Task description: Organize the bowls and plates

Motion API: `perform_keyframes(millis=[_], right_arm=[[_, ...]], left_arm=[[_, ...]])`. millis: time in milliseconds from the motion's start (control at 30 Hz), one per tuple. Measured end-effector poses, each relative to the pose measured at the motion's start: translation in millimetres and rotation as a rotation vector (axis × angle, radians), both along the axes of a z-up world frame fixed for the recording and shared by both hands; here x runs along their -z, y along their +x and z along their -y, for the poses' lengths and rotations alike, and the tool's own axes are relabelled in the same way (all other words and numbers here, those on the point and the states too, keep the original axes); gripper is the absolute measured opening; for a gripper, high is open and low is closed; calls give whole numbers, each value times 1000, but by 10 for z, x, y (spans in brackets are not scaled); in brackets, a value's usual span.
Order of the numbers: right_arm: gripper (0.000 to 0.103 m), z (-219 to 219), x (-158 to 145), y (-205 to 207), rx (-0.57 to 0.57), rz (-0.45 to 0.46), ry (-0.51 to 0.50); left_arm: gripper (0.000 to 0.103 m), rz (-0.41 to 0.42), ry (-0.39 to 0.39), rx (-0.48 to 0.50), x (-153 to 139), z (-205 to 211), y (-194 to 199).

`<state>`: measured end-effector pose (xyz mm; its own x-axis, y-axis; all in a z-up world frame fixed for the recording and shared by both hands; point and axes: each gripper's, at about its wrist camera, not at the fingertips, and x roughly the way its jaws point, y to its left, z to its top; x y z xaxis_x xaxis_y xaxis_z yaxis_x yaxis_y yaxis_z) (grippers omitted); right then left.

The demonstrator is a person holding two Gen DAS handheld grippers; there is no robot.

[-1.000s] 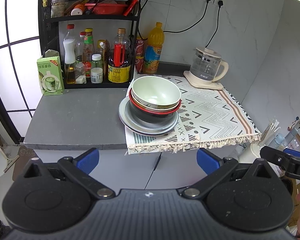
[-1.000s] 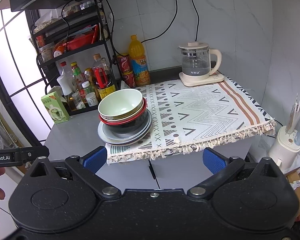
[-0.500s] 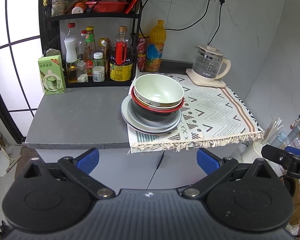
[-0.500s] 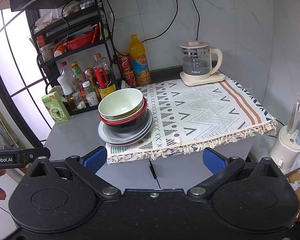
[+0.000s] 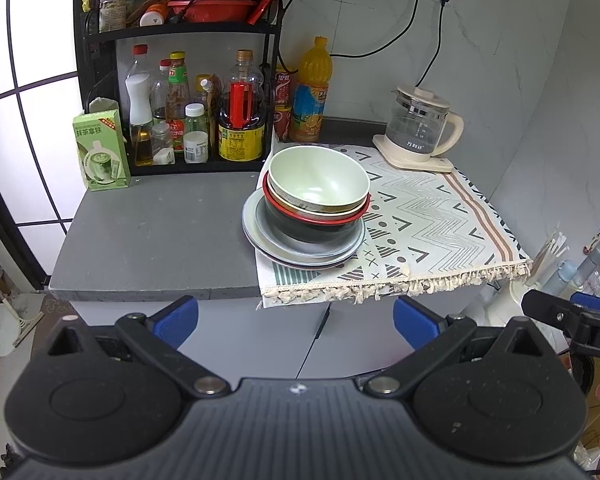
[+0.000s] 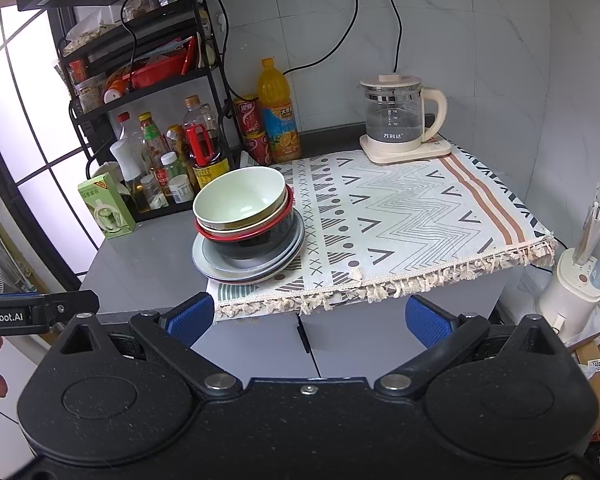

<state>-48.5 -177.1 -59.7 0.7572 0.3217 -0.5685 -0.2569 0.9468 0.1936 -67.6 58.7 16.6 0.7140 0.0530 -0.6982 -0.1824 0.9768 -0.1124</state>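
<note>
Both the left gripper [image 5: 296, 318] and right gripper [image 6: 310, 322] hold their fingers spread wide and empty, short of the desk [image 5: 152, 240], where the stacked bowls [image 5: 318, 196] on plates [image 5: 260, 236] sit ahead, bottles [image 5: 204, 120] and kettle [image 5: 420, 130] beyond.

A grey surface [image 5: 148, 236] is seen, its right half covered by a patterned fringed cloth [image 5: 432, 228] whose fringe hangs over the front edge. A stack of plates [image 5: 300, 254] is set at the cloth's 9 o'clock edge, apparently partly on bare surface. At 12 o'clock on the cloth a glass kettle [image 5: 420, 128] is stood on its base. A black rack [image 5: 180, 32] of bottles is placed at the surface's 12 o'clock, with a green carton [image 5: 100, 152] at 10 o'clock.
</note>
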Motion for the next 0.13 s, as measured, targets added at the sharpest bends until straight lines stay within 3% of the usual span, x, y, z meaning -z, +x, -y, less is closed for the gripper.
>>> perform_keyframes(millis=[133], right_arm=[[103, 25, -8, -6, 11, 6, 0]], left_arm=[[103, 2, -5, -3, -3, -1, -3]])
